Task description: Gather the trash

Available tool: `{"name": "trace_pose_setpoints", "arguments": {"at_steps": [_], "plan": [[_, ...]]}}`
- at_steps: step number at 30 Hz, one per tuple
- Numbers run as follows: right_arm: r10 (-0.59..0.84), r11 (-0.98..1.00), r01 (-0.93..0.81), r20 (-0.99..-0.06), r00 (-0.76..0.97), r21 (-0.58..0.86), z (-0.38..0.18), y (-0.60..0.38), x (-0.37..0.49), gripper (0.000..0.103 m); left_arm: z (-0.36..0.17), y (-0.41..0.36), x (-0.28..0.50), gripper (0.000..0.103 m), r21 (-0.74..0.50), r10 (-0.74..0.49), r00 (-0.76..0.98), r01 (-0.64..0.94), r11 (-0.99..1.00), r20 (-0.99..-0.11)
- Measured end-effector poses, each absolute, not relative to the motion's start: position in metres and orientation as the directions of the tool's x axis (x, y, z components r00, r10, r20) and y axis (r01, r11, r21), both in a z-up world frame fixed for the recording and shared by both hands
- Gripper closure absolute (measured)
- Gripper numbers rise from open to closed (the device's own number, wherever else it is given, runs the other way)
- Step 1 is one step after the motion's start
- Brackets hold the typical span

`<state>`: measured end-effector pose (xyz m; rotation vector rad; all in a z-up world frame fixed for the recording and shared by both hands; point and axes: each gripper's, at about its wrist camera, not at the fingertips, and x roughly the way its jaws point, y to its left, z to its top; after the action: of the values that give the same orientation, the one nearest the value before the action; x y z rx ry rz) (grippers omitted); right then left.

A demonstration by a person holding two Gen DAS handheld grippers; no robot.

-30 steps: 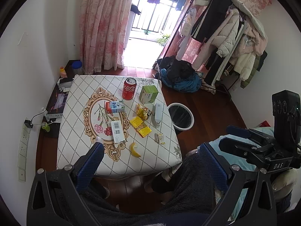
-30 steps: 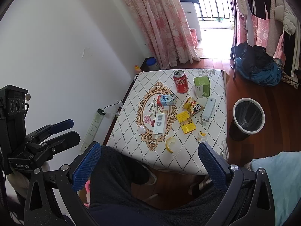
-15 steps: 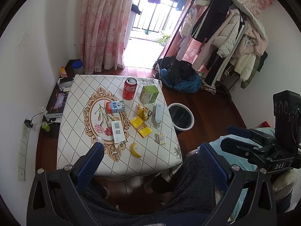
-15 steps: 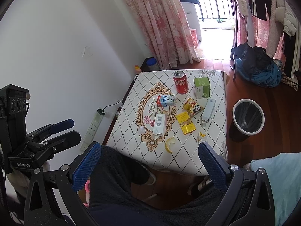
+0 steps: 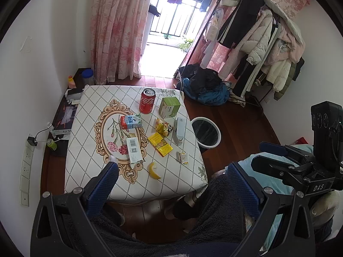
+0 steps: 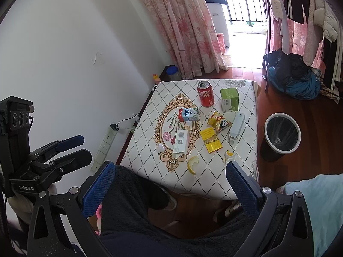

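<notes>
Bright daylight from balcony door (image 5: pixel 169 21), glare blown out there; sharp focus; fisheye bending edges.

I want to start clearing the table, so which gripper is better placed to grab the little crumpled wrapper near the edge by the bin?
Probably the right gripper: the wrapper lies on the table's right side, next to the trash bin, a short carry. Both grippers are open and empty.

Upright red can (image 5: pixel 147 101), scattered wrappers, perhaps peel (image 5: pixel 154 170)
</notes>
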<state>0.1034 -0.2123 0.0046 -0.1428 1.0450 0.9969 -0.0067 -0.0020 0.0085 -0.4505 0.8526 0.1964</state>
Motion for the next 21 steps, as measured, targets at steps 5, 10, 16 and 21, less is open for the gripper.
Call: {"name": "trace_pose_setpoints", "arguments": {"at_steps": [5, 10, 16, 21], "plan": [[0.62, 0.576, -0.744, -0.774, 0.128, 0.338, 0.005, -0.212, 0.1035, 0.0, 0.0086, -0.0025, -0.0065, 0.0, -0.303, -0.009, 0.648, -0.344, 0.889, -0.762], [0.618, 0.577, -0.744, -0.775, 0.129, 0.337, 0.0052, -0.2118, 0.1035, 0.0, 0.0083, -0.0035, -0.0062, 0.0, -0.303, -0.01, 0.648, -0.342, 0.889, -0.761], [0.62, 0.577, -0.743, -0.774, 0.129, 0.339, 0.0054, -0.2124, 0.104, 0.0, 0.0081, -0.0034, -0.0066, 0.0, -0.304, -0.01, 0.648, -0.343, 0.889, -0.762], [0.621, 0.577, -0.743, -0.773, 0.131, 0.338, 0.0057, -0.2126, 0.1049, 0.0, 0.008, -0.0038, -0.0067, 0.0, -0.304, -0.01, 0.648, -0.343, 0.889, -0.761]]}}
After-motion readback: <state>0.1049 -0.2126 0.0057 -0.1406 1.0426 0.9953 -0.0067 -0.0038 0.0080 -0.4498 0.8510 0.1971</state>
